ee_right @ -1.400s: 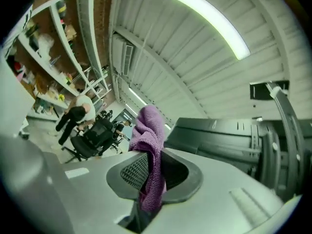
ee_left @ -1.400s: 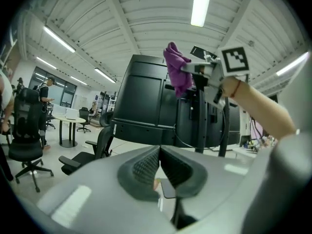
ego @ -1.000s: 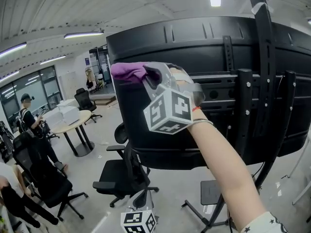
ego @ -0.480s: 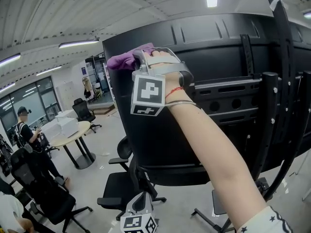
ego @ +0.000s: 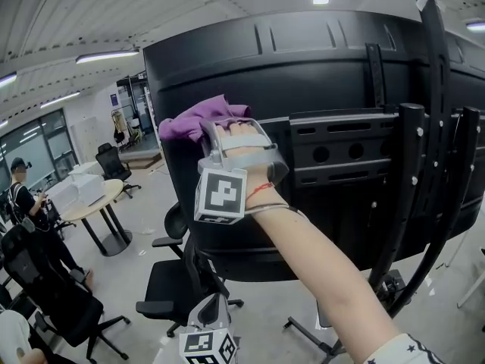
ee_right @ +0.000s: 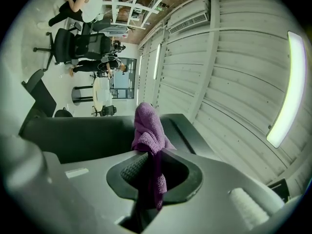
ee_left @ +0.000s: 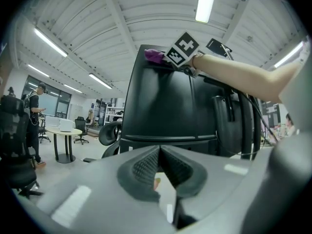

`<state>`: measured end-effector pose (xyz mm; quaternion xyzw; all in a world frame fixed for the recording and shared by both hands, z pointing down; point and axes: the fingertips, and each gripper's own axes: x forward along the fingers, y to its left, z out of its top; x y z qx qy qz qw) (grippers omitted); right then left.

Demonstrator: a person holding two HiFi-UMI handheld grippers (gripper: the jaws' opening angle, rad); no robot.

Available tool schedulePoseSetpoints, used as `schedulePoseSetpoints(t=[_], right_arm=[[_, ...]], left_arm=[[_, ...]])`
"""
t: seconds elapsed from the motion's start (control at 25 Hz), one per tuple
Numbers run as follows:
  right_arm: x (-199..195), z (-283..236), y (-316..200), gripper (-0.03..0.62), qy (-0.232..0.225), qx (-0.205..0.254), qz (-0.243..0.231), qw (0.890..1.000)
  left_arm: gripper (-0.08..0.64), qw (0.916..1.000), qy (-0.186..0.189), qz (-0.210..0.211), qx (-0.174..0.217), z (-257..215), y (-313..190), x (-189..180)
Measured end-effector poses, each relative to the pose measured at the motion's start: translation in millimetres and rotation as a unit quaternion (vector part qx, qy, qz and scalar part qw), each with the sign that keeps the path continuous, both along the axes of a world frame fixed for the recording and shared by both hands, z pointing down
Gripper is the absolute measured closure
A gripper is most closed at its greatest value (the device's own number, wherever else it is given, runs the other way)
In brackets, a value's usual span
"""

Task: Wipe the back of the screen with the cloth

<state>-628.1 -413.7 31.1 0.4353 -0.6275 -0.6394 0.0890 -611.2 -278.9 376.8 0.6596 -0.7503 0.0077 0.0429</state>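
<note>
Up close, right gripper pinches cloth; head view shows it against screen

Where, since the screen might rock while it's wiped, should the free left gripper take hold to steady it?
On the nearer upright bar behind the screen, coming in from the person's side with a jaw on either side. The bar is slim and straight, so the jaws can probably close round it, while the screen's back is broad and curved. The left gripper is shut and would need opening first.
</note>
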Motion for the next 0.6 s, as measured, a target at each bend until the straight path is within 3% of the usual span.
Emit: schedulePoseSetpoints(t=[0.36,0.6], right_arm=[[7.0,135.0,5.5,0.545,0.046,-0.066,0.007,0.997],[22.5,248.3,8.7,0.544,0.100,-0.126,0.001,0.987]], left_arm=[[0.552,0.9999,0.006,-0.014,-0.005,12.9,10.7,2.5],[0.552,0.9994,0.022,-0.025,-0.004,20.2,18.0,5.6]])
